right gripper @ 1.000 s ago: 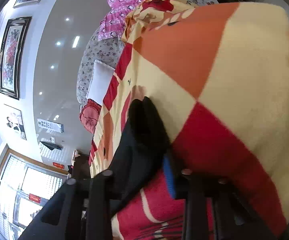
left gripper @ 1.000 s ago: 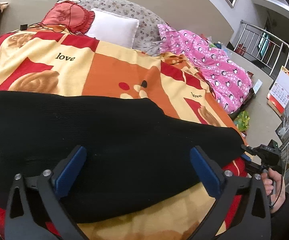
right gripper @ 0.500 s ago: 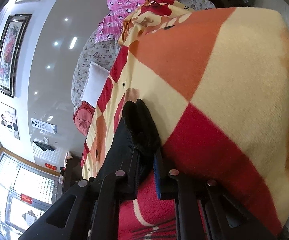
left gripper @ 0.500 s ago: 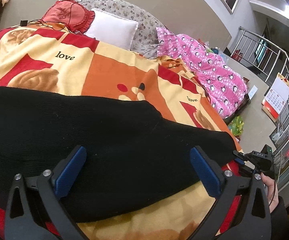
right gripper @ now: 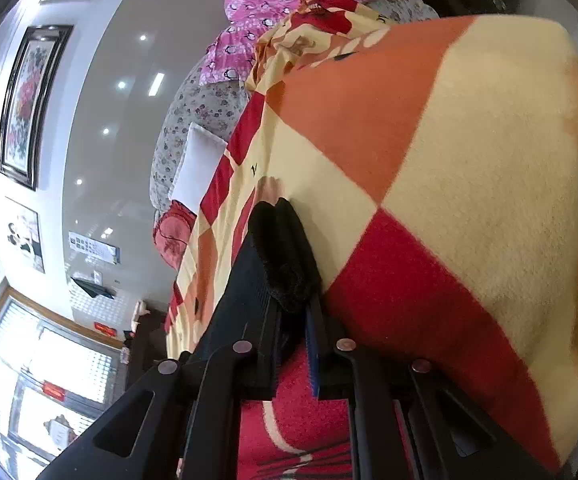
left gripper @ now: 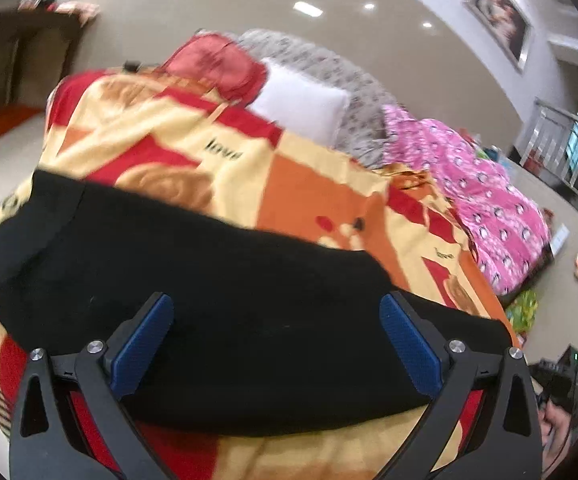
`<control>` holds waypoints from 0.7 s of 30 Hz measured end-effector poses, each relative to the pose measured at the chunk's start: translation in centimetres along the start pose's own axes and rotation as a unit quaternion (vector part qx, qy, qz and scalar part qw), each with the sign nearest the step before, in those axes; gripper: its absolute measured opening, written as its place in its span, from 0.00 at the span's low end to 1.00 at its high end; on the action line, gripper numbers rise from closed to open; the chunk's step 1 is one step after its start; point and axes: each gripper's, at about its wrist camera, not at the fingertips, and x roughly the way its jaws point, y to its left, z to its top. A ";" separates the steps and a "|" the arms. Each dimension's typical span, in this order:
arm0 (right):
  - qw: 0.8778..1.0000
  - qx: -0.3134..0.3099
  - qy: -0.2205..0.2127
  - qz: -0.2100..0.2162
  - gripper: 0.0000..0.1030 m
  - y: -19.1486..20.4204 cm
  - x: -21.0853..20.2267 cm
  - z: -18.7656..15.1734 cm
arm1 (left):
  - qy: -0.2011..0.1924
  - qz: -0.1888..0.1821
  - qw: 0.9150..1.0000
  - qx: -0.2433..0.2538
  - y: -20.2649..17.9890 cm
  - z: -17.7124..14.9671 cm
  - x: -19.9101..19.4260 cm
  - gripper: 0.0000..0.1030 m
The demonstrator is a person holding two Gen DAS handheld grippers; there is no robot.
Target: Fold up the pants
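Observation:
Black pants (left gripper: 217, 300) lie stretched across a bed blanket (left gripper: 321, 184) patterned in red, orange and cream. My left gripper (left gripper: 277, 340) is open, its blue-padded fingers (left gripper: 141, 344) spread wide just above the middle of the pants. My right gripper (right gripper: 293, 320) is shut on the end of the black pants (right gripper: 281, 256), which bunches up between the pads at the blanket's edge. The right gripper and the hand holding it show at the far right of the left wrist view (left gripper: 557, 380).
A white pillow (left gripper: 301, 108), a red pillow (left gripper: 217, 64) and a floral headboard cushion (left gripper: 329, 64) sit at the bed's far end. A pink penguin quilt (left gripper: 489, 204) lies on the right side. A metal railing (left gripper: 569, 160) stands beyond.
My right gripper closed on the end of the pants. My left gripper swung leftward over the pants, staying open.

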 end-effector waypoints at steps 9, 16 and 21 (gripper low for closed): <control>0.976 -0.214 -0.040 -0.001 0.08 9.8 -1.4 -1.9 | -0.005 0.001 1.000 -0.010 0.3 -0.3 0.0 1.00; 0.909 -0.399 0.045 0.111 0.08 21.1 3.0 -8.8 | -0.005 -0.014 1.000 -0.022 0.9 -0.3 -0.2 1.00; 0.874 -0.448 0.130 0.135 0.08 24.9 7.7 -13.5 | -0.005 -0.018 1.000 -0.025 1.1 -0.3 -0.2 1.00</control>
